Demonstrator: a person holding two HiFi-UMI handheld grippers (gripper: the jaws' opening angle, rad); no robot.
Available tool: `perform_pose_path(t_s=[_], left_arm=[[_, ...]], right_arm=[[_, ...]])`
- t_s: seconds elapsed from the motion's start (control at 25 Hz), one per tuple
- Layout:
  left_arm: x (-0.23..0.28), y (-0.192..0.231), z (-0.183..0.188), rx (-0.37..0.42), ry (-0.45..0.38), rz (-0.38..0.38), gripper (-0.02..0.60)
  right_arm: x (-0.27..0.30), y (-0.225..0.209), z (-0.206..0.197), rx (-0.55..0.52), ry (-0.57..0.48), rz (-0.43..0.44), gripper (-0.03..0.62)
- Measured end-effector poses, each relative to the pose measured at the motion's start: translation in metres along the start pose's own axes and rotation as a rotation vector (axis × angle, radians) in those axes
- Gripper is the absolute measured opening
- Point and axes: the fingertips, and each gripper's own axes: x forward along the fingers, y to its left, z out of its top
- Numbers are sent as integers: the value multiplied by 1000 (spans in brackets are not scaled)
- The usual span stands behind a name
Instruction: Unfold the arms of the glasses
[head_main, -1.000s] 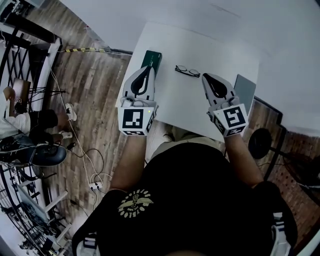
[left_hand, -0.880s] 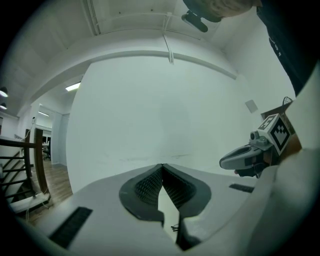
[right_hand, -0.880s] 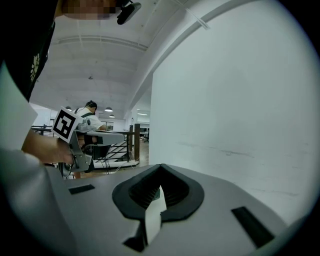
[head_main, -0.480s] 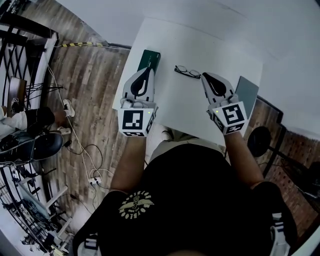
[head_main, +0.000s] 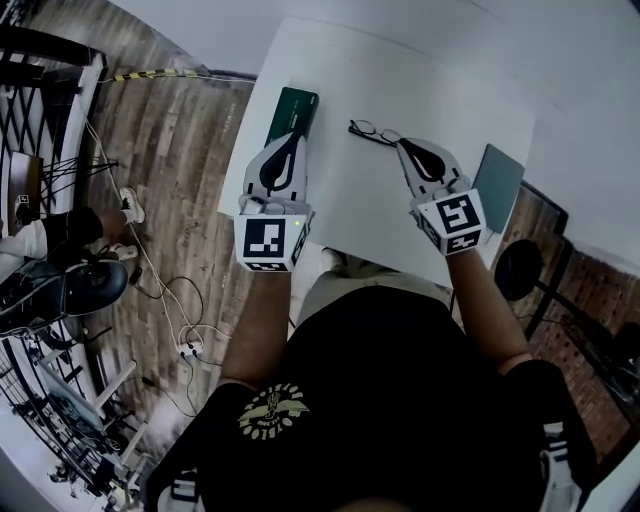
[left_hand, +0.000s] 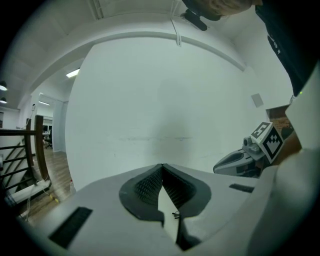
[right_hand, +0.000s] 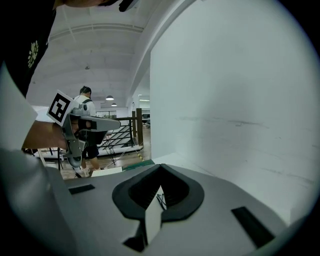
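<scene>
Folded black-rimmed glasses (head_main: 373, 131) lie on the white table (head_main: 450, 90), toward its far middle. My right gripper (head_main: 401, 143) is shut and empty, its tip just short of the right end of the glasses. My left gripper (head_main: 293, 137) is also shut and empty, hovering over the table's left edge well left of the glasses. In the right gripper view the glasses (right_hand: 161, 200) show small through the gap behind the closed tips (right_hand: 160, 166). Likewise, in the left gripper view the glasses (left_hand: 176, 215) are a tiny shape below the closed tips (left_hand: 162, 166).
A dark green case (head_main: 294, 112) lies at the table's left edge, just beyond the left gripper. A grey flat slab (head_main: 497, 176) sits at the table's right edge. Cables (head_main: 170, 310) and a railing (head_main: 50, 120) are on the wooden floor at left, where a person (head_main: 40, 240) sits.
My right gripper has moved forward and a little left, closing in on the right end of the glasses. The left gripper has barely moved. Both stay shut.
</scene>
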Motion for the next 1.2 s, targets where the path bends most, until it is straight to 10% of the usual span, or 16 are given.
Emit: perform_pose_path(t_s=[1.2], left_arm=[[26, 4, -79, -88, 129, -38, 8]], right_arm=[[102, -14, -145, -126, 397, 84, 71]])
